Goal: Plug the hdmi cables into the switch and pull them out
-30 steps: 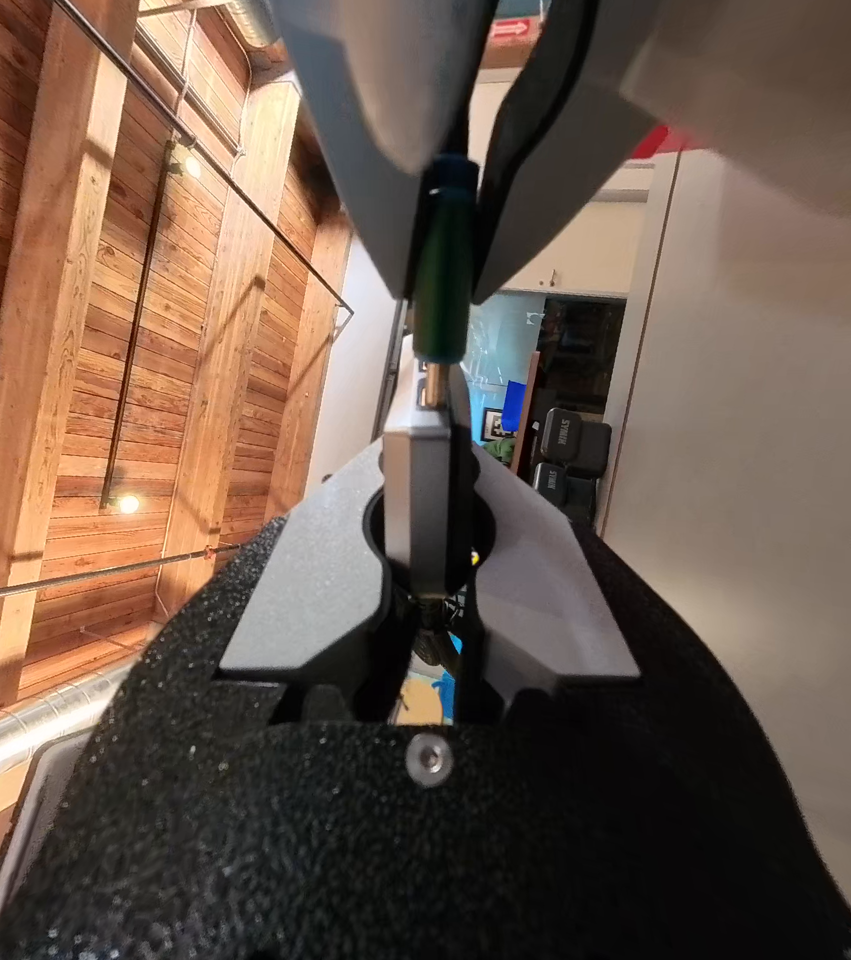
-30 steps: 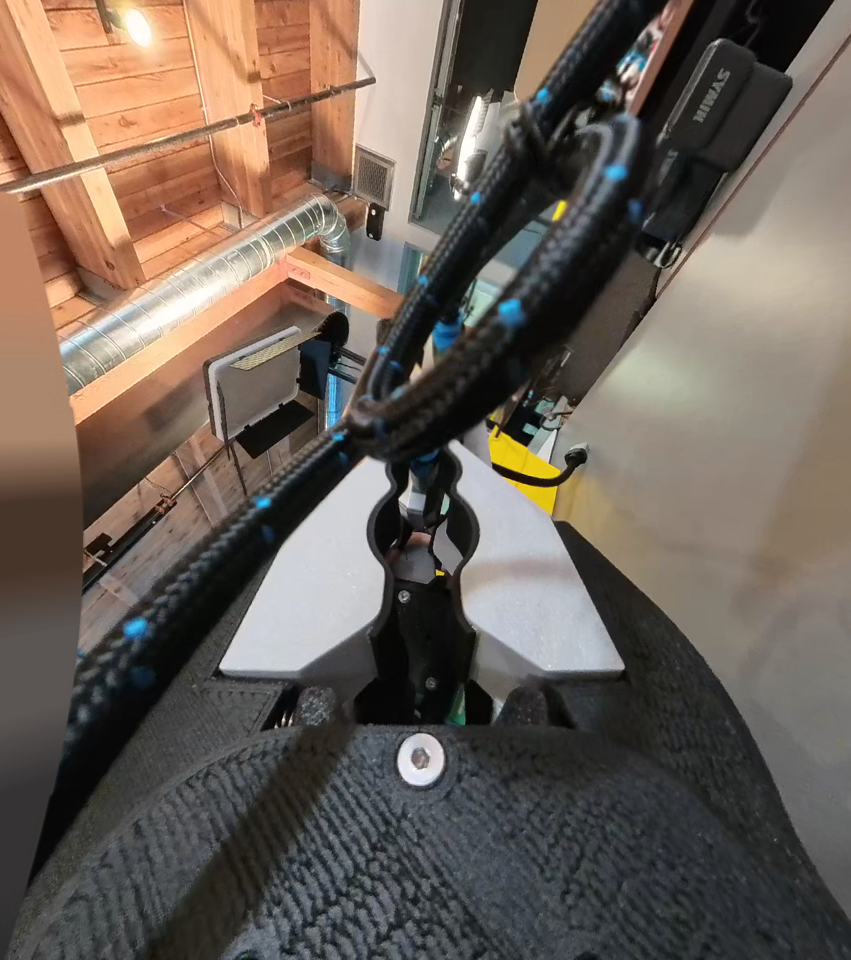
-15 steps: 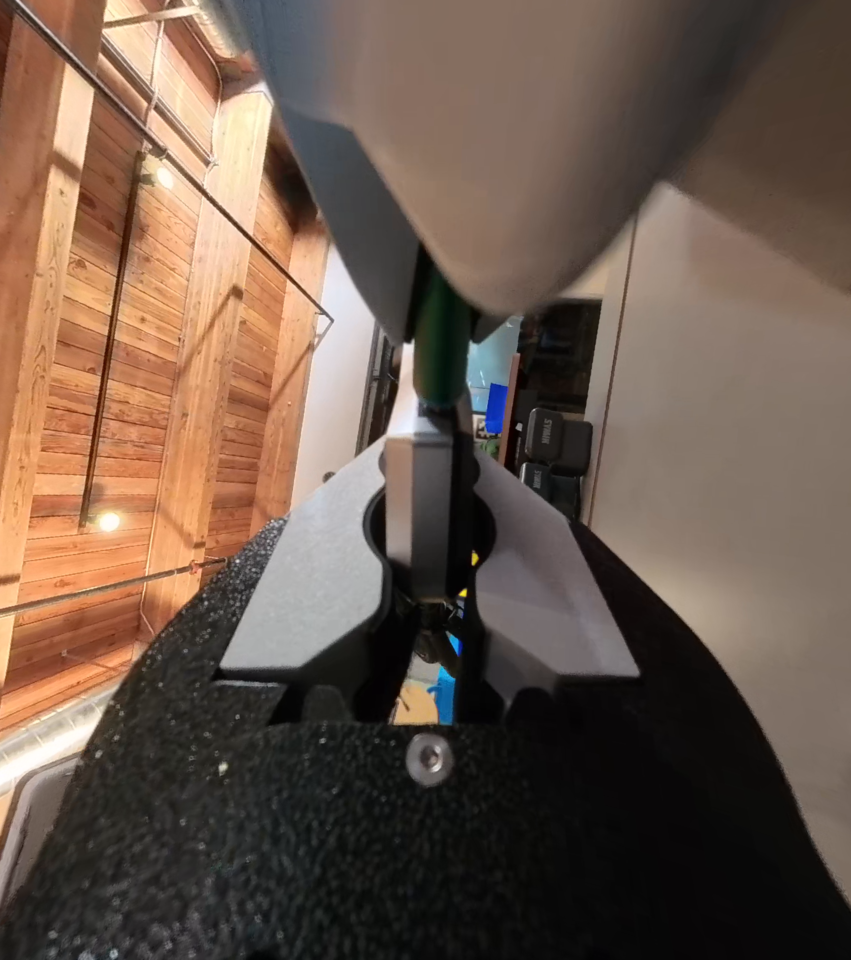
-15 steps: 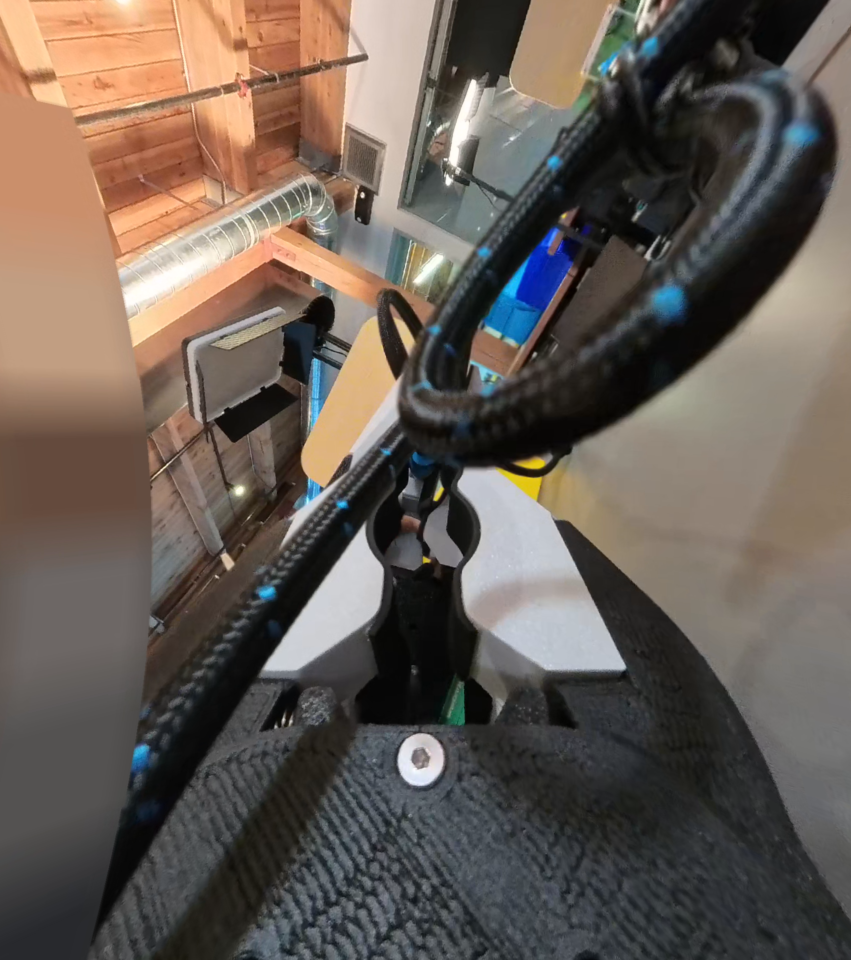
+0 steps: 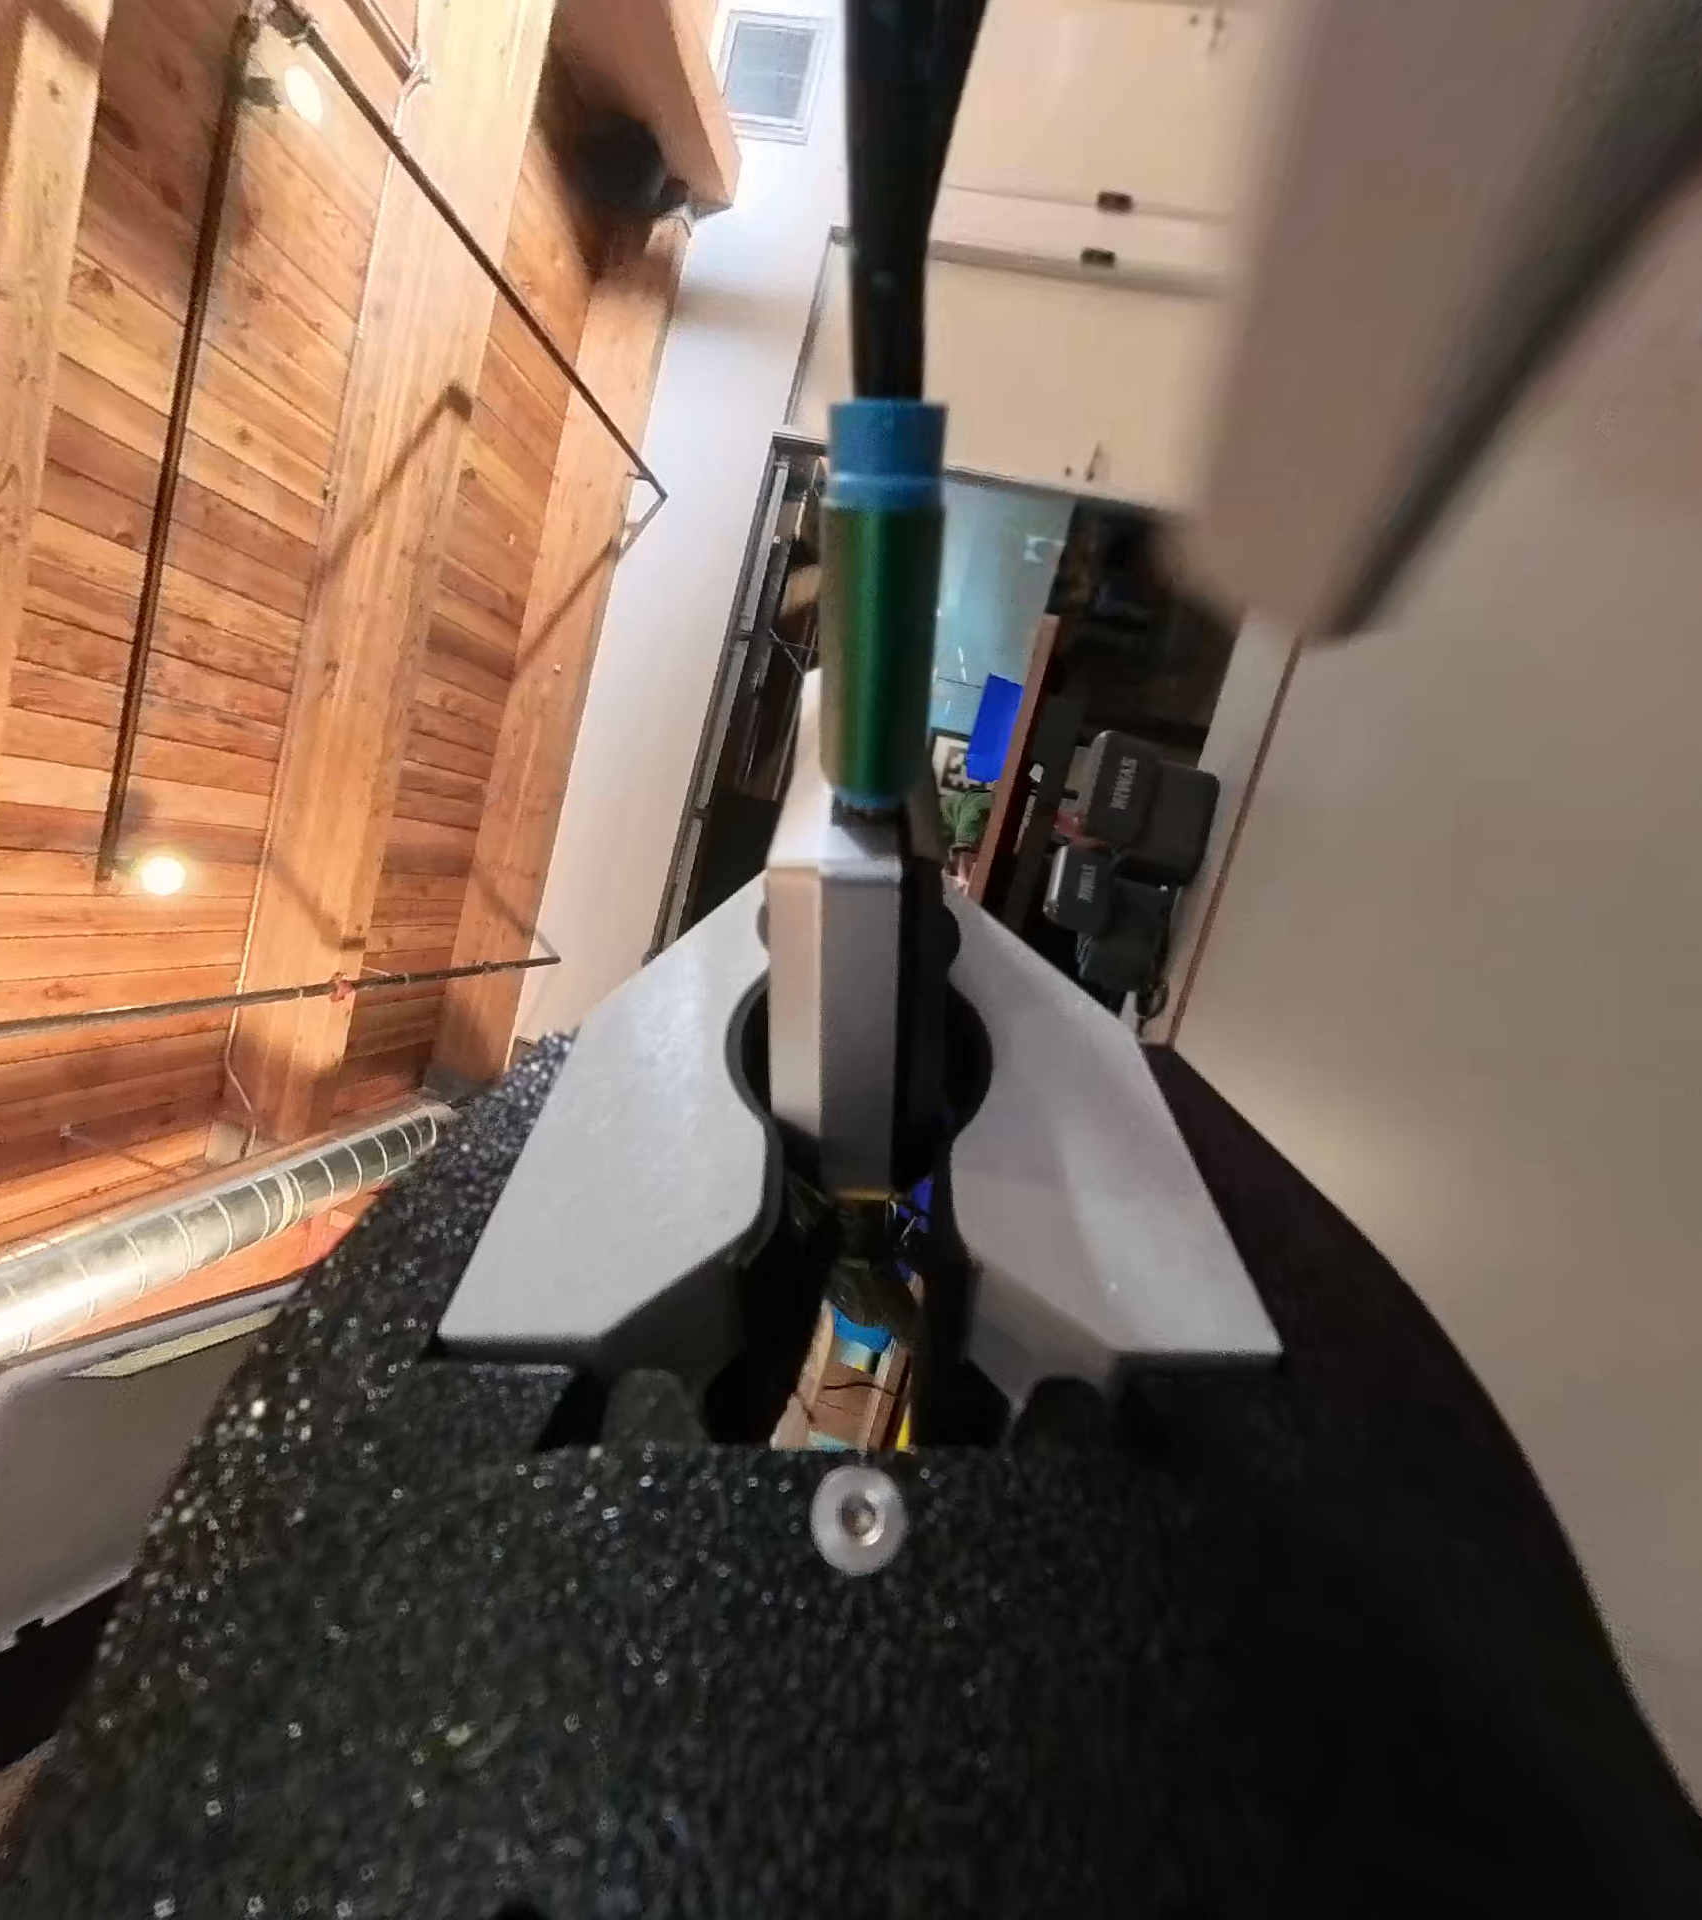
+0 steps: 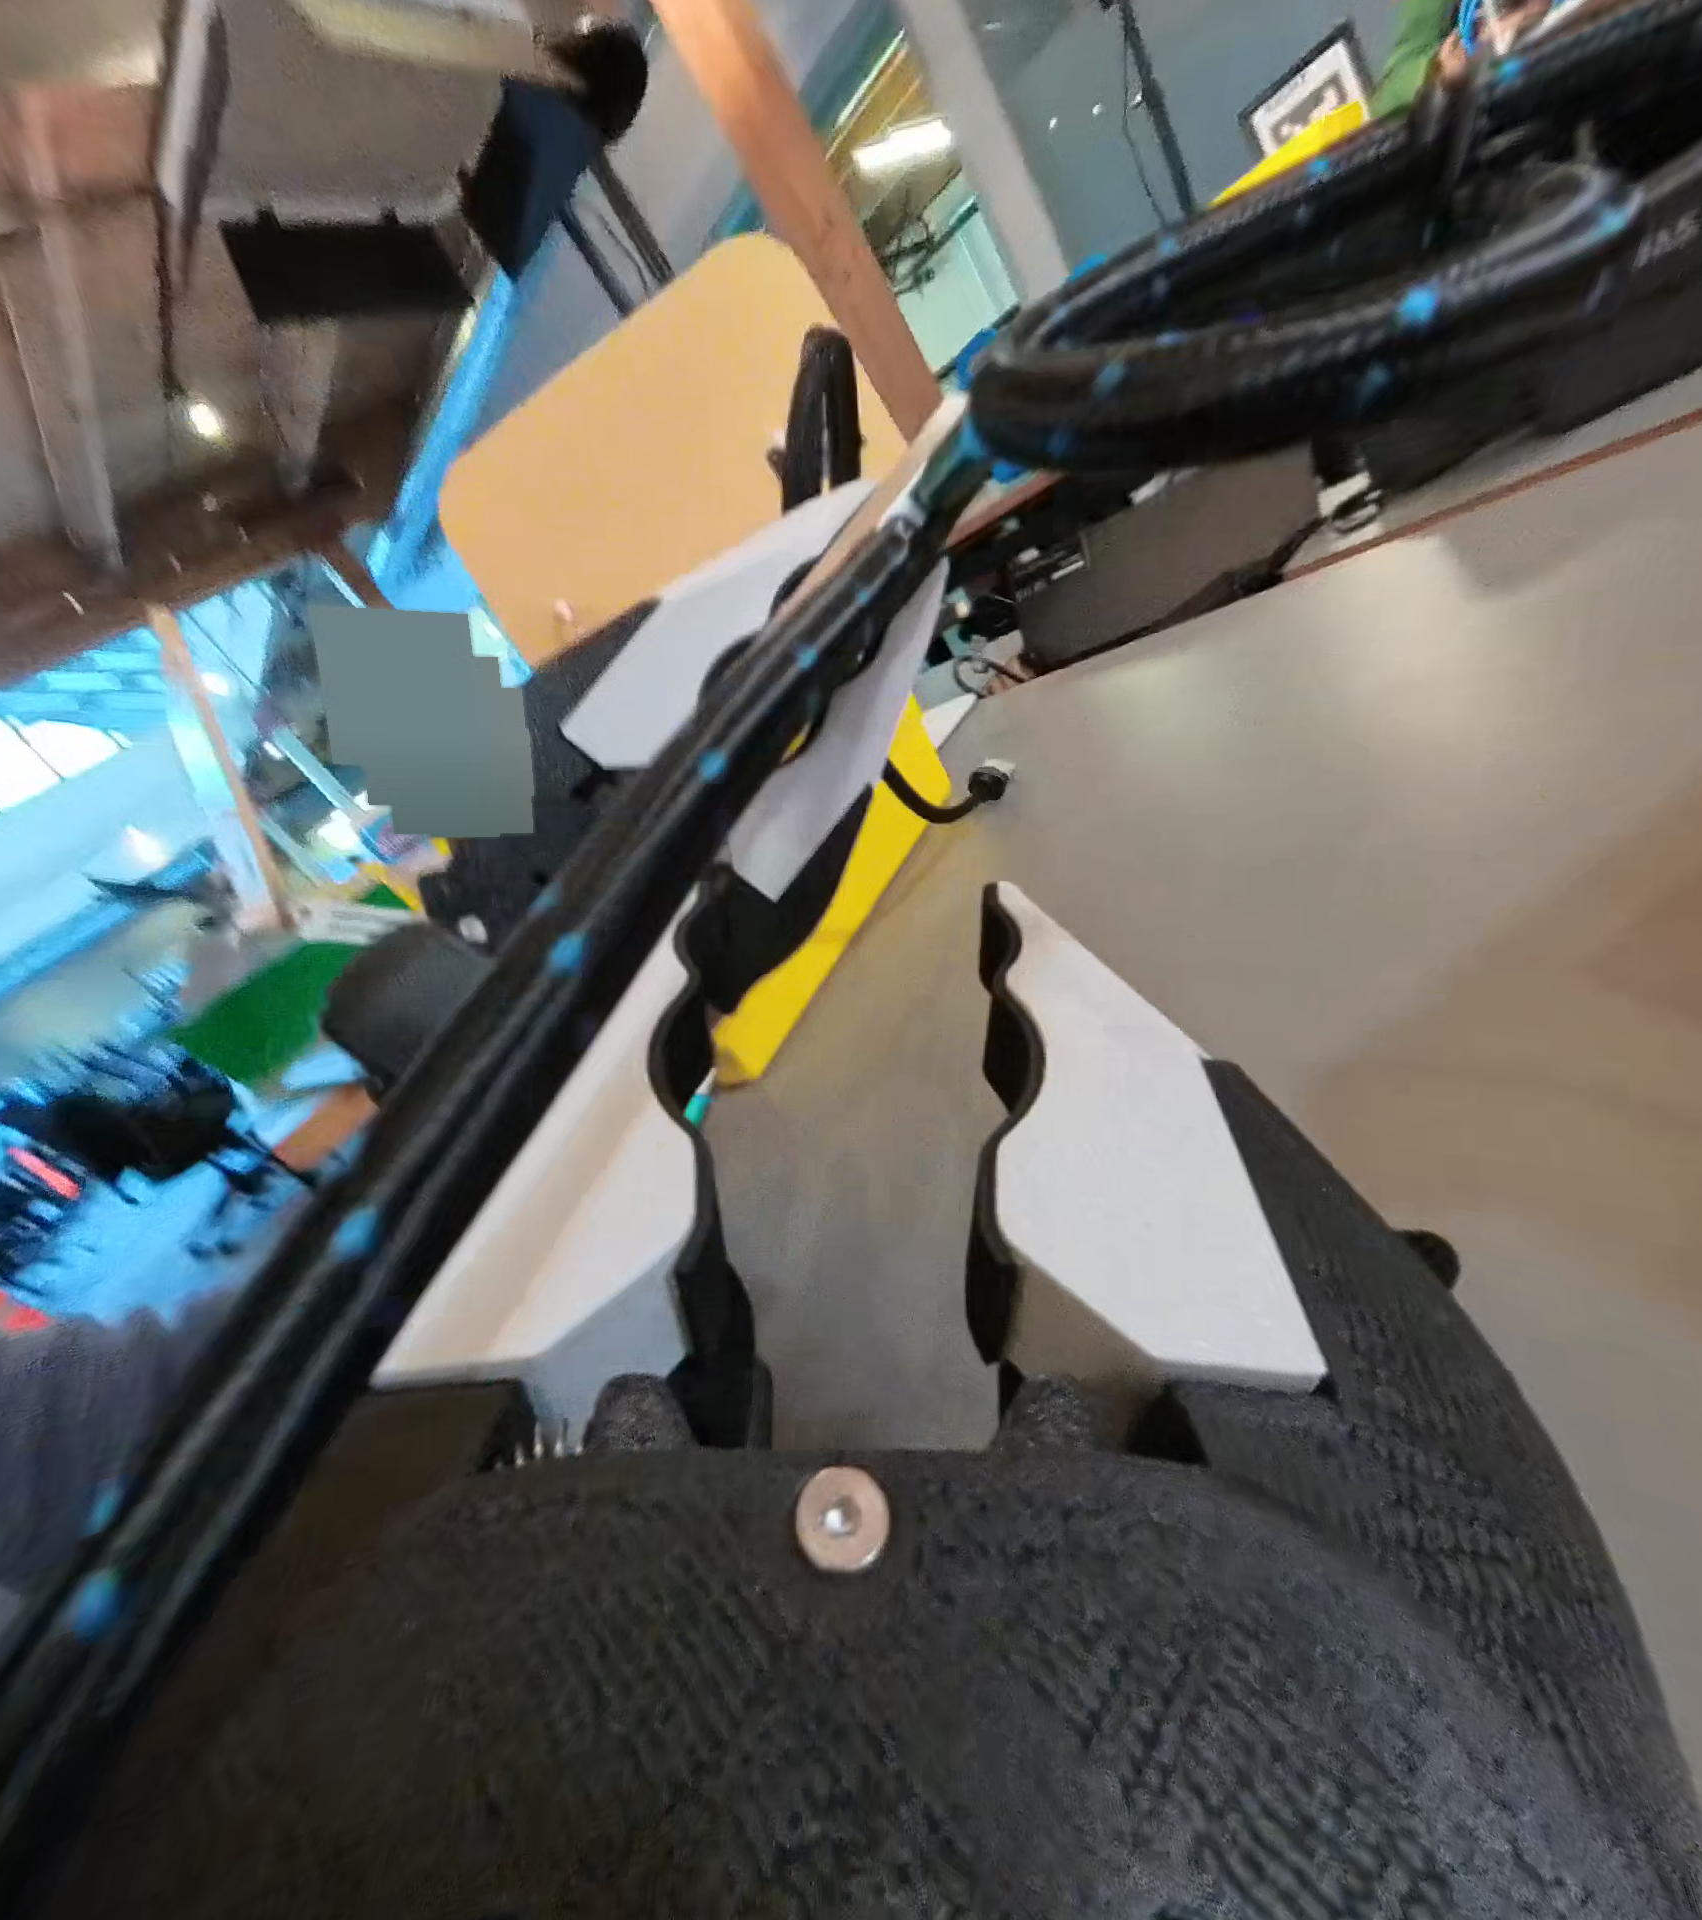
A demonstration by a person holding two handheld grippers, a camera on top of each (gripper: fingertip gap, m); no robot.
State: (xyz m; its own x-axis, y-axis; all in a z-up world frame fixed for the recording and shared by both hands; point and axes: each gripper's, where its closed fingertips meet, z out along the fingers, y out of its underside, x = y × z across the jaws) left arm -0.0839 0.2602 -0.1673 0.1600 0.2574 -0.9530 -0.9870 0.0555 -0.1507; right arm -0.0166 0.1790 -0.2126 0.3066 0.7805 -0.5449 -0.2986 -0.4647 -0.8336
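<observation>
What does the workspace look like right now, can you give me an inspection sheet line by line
Surface: grey tabletop, mostly bare.
Job's things: silver switch clamped edge-on; green HDMI plug seated against its top end.
Clutter: yellow object and black boxes at the table's far edge.
Grippers: left gripper shut on the switch; right gripper open, holding nothing.
Cables: black braided cable with blue flecks runs diagonally past the right gripper; coil beyond.
Surroundings: wooden plank wall, metal duct.
</observation>
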